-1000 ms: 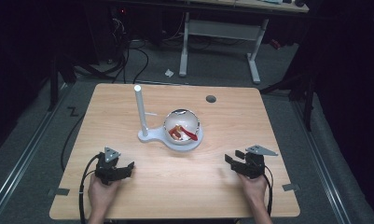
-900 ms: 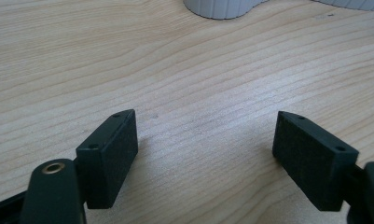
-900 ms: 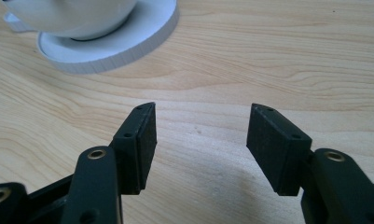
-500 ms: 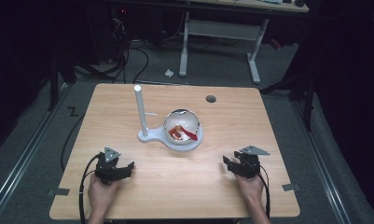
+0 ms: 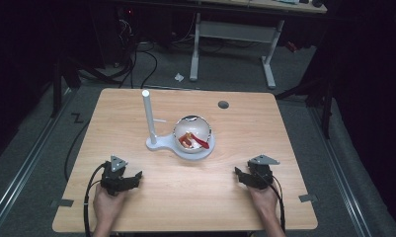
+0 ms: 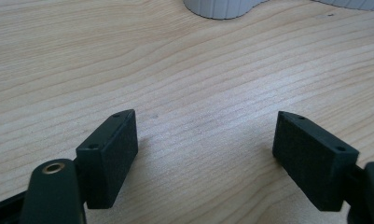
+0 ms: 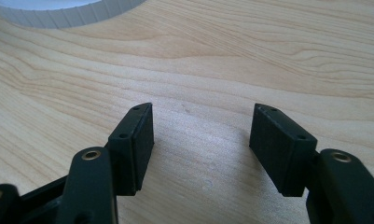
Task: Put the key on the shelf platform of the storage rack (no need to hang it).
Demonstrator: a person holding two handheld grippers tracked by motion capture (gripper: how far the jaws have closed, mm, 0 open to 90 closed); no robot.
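Black foam pads line the jaws of the right gripper [image 7: 201, 142], which are seen parted about halfway in the right gripper view; they have just been opening, and nothing but bare wood is found between them. No object is touched or clasped by these jaws. Beyond their tips, well apart, the ribbed white rim of the stand base [image 7: 68, 11] is seen at the upper left of that view.

In the left gripper view, the jaws of the left gripper [image 6: 205, 156] are held wider apart than the right ones, and again only the grain of the table [image 6: 212, 70] is framed between them. Nothing is gripped. Ahead of these jaws, well apart, a rounded edge of the same white base is glimpsed at the top.

From the high view, the left gripper [image 5: 131, 178] and the right gripper [image 5: 241, 176] are seen resting low over the near part of the table, each held by a hand, with their jaws turned inward and forward toward the middle. Between and beyond the two sets of jaws, well apart from both, the stand base is placed, and on it a clear globe [image 5: 193, 133] is set, with something red and white inside that cannot be made out. A white upright post [image 5: 148, 116] is raised from the base on the side nearer the left jaws.
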